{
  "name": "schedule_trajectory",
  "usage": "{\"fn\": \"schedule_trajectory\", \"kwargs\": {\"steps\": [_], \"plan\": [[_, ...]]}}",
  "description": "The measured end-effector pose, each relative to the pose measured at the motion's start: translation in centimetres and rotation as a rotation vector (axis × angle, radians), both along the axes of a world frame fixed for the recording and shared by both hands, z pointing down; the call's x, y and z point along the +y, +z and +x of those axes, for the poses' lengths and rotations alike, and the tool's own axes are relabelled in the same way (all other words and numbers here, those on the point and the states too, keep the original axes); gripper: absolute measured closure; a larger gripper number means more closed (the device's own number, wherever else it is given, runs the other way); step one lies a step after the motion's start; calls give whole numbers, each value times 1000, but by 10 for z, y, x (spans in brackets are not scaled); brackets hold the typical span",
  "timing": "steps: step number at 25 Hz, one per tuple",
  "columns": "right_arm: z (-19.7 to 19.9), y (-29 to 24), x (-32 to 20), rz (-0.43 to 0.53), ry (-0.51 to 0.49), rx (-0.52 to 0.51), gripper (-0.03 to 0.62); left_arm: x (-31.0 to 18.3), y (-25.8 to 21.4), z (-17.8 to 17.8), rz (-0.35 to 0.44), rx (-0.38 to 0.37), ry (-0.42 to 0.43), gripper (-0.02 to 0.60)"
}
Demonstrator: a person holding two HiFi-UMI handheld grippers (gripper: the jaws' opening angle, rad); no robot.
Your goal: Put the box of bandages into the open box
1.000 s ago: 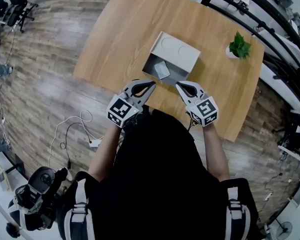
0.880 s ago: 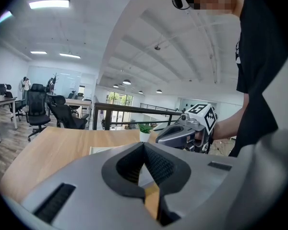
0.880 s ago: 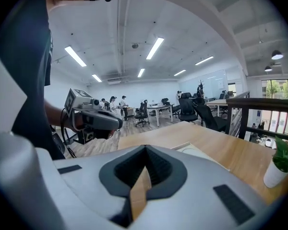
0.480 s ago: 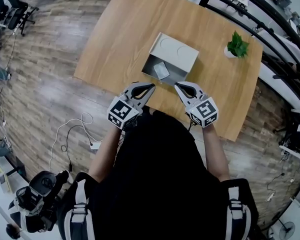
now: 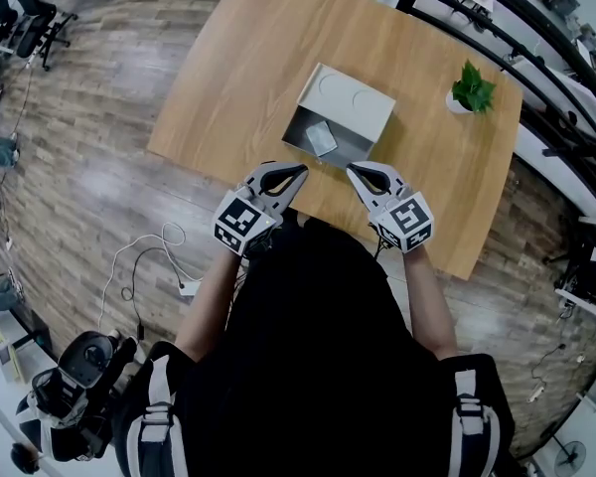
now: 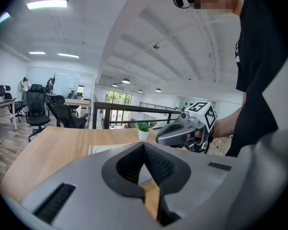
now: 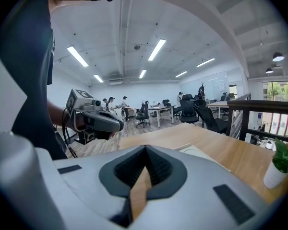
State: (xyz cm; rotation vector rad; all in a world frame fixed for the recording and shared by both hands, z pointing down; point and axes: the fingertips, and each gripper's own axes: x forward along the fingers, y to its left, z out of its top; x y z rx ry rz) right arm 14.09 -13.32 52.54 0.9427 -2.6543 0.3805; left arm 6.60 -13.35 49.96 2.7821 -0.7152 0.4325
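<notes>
Both grippers are empty, their jaws pressed together. The left gripper (image 5: pixel 299 172) and the right gripper (image 5: pixel 354 171) hang side by side over the near edge of the table (image 5: pixel 228 78), with their tips aimed toward the open box (image 5: pixel 291 131). Each gripper's own view shows only bare wood past its closed jaws. Neither touches anything.

The bandage box (image 5: pixel 321 139) lies flat on the floor of the open box, below the raised lid (image 5: pixel 350 100). From how things lie, the placing looks already done. A plant (image 5: pixel 473 89) stands well apart, near the table's far right corner.

The bandage box appears to be a small carton, so it is probably light. Its thin card walls would likely dent under a hard squeeze, and its smooth faces could slip between the pads. If it must be shifted, the best hold seems to be across its two long sides near the middle. The jaws should open a little wider than the carton and then close gently. The walls and the lid close it in, so a grip would have to come from above, and a low, level reach risks knocking the near wall.
</notes>
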Motion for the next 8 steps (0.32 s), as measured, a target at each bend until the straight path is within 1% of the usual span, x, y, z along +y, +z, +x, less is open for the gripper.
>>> {"fn": "schedule_trajectory", "kwargs": {"steps": [8], "plan": [[1, -1, 2, 1, 3, -1, 571, 1, 0, 0, 1, -2, 2, 558]]}}
